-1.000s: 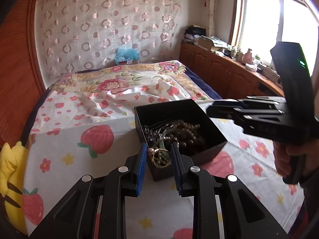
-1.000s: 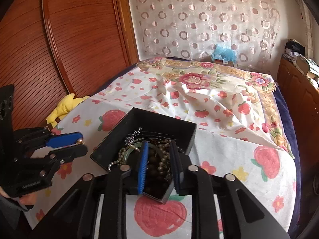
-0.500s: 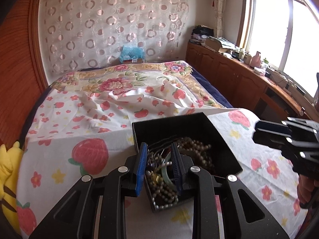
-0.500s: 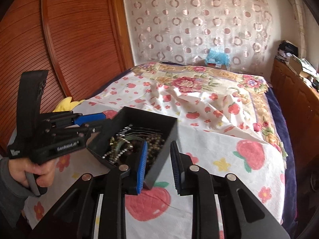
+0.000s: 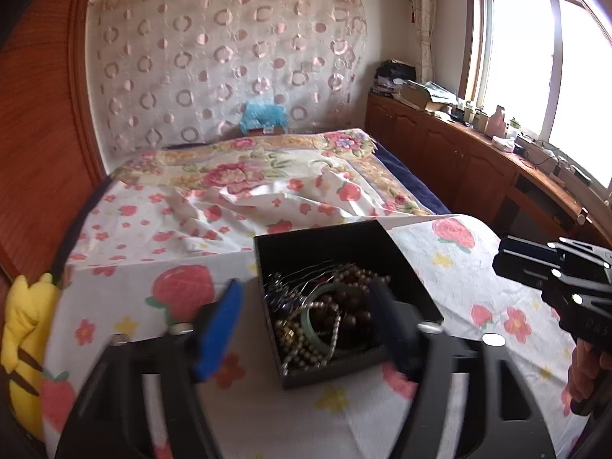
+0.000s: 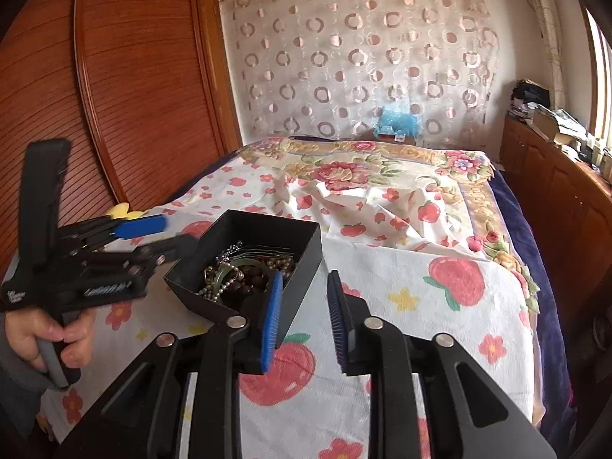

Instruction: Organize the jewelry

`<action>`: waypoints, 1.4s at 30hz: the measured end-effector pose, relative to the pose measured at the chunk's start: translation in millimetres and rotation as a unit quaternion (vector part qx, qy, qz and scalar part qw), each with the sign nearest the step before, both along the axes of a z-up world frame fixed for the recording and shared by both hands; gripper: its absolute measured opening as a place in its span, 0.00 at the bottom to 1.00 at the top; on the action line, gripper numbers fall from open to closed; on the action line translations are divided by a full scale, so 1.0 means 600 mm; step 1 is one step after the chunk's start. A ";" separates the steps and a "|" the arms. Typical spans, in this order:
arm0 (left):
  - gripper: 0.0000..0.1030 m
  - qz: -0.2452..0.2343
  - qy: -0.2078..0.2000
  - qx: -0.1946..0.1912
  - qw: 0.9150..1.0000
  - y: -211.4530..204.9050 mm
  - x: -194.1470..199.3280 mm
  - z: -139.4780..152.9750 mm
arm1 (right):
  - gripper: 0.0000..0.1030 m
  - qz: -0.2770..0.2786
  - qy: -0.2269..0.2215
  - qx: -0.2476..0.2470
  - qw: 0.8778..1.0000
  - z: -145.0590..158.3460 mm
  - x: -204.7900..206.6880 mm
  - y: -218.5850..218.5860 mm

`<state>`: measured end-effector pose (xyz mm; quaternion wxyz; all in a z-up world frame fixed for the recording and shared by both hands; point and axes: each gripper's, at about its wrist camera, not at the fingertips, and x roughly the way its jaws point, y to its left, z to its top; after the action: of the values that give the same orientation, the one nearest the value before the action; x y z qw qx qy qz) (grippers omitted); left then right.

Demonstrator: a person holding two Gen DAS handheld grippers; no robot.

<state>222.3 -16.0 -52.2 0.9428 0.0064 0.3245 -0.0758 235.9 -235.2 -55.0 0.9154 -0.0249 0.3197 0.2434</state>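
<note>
A black open box (image 5: 415, 287) of tangled bead strings, chains and a green bangle (image 5: 325, 317) rests on the strawberry-print bed sheet. My left gripper (image 5: 305, 287) hovers over the box's near side. Its jaws are opening wide and nothing is between its blue pads (image 5: 220, 329). Seen from the right wrist, the left gripper (image 6: 178, 231) sits at the box's (image 6: 302, 264) left corner, held by a hand (image 6: 46, 336). My right gripper (image 6: 305, 279) is at the box's right wall with jaws opening, and its pads press on nothing. It shows at the right edge of the left view as the right gripper (image 5: 508, 264).
A yellow plush toy (image 5: 23, 329) lies at the bed's left edge beside a wooden slatted door (image 6: 134, 95). A wooden cabinet (image 5: 478, 164) with clutter runs under the window on the right. A blue bag (image 6: 397, 122) sits at the bed's far end.
The left gripper carried a bead ring over the box, then spread its jaws wide, and the ring is gone from between them. The right gripper slid off the box to its right side and widened.
</note>
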 end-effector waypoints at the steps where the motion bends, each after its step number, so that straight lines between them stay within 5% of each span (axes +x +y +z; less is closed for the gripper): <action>1: 0.81 0.006 -0.004 0.004 1.000 0.002 -0.012 0.002 | 0.48 -0.005 -0.004 0.001 1.000 0.001 -0.006 -0.001; 3: 0.86 0.012 -0.006 0.003 1.000 0.008 -0.027 0.005 | 0.64 -0.015 -0.015 0.003 1.000 0.004 -0.017 -0.003; 12: 0.93 0.035 -0.013 0.000 0.999 0.030 -0.094 0.017 | 0.98 -0.047 -0.027 0.001 0.999 0.007 -0.052 -0.003; 29: 0.93 0.072 -0.040 -0.010 0.997 0.060 -0.204 0.048 | 0.98 -0.084 -0.079 0.006 0.993 0.040 -0.166 -0.004; 42: 0.93 0.065 -0.057 0.008 0.996 0.040 -0.228 0.056 | 0.98 -0.089 -0.081 0.016 0.993 0.041 -0.175 -0.006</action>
<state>85.7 7.7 -18.3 0.9626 -0.0030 0.2708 -0.0117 130.9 -239.0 -30.5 0.9566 -0.0014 0.2413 0.1631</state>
